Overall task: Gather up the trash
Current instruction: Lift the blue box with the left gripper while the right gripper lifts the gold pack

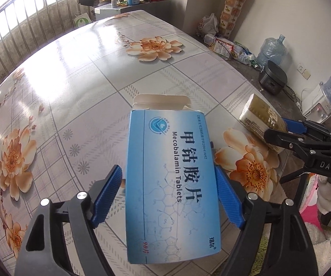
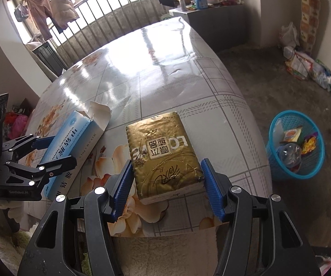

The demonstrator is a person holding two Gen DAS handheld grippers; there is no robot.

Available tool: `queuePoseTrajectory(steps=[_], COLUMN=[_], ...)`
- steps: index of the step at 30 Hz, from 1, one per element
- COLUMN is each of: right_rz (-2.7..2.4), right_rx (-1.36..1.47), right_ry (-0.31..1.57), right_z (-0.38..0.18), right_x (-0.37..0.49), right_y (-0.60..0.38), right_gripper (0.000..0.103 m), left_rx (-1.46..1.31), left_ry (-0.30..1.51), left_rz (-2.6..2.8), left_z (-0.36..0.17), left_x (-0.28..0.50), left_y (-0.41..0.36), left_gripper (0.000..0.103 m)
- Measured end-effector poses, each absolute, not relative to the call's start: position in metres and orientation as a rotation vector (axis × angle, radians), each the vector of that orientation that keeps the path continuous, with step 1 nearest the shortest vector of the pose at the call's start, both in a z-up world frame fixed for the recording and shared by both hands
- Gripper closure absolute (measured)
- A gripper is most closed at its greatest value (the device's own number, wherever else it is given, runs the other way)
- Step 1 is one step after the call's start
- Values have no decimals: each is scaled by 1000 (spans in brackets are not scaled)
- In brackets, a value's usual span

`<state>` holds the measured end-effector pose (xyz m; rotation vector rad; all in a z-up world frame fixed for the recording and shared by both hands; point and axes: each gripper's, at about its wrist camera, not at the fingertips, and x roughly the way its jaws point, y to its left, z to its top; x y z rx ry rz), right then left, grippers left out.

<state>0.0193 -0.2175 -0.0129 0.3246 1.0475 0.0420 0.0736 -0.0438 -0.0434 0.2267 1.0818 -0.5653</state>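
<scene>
Low in the left wrist view, the left gripper [image 1: 168, 197] has its blue pads on both long sides of a blue medicine box [image 1: 171, 179], gripping it across its width. The box fills the centre of the frame, its far flap torn open and pointing toward the upper middle. At the right edge of that view the right gripper [image 1: 278, 128] reaches in, its fingers around a gold tissue pack [image 1: 259, 117].

Over to the right wrist view: the right gripper [image 2: 166, 184] straddles the gold tissue pack [image 2: 163, 154] in the lower centre. The left pad touches the pack's edge and the right pad sits at its corner, so it is clenched on the pack. The pack lies tilted on the flowered table [image 2: 165, 73]. At the left edge the left gripper [image 2: 55, 151] holds the medicine box [image 2: 78, 135], angled up off the cloth.

Farther out, at mid right, a blue mesh basket [image 2: 295, 174] stands on the floor with wrappers and a bottle inside.
</scene>
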Motion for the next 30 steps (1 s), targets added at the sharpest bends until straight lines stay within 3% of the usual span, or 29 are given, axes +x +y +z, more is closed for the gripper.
queuePoseTrajectory(steps=[13,27,30], right_rz=[62,53,53], right_rx=[284,281,284], right_ry=[1049,1061,1063], right_z=[-13,-13,-12], right_x=[27,31,31], right_y=[-215,-212,-212], right_gripper=[37,37,41], left_rx=[285,324,324], left_ry=[1086,1065,1063], left_rz=[-525,-516,-515], left_z=[-54,-53,-53], left_x=[76,73,73], left_y=[-54,-61,-61], left_gripper=[23,29,30])
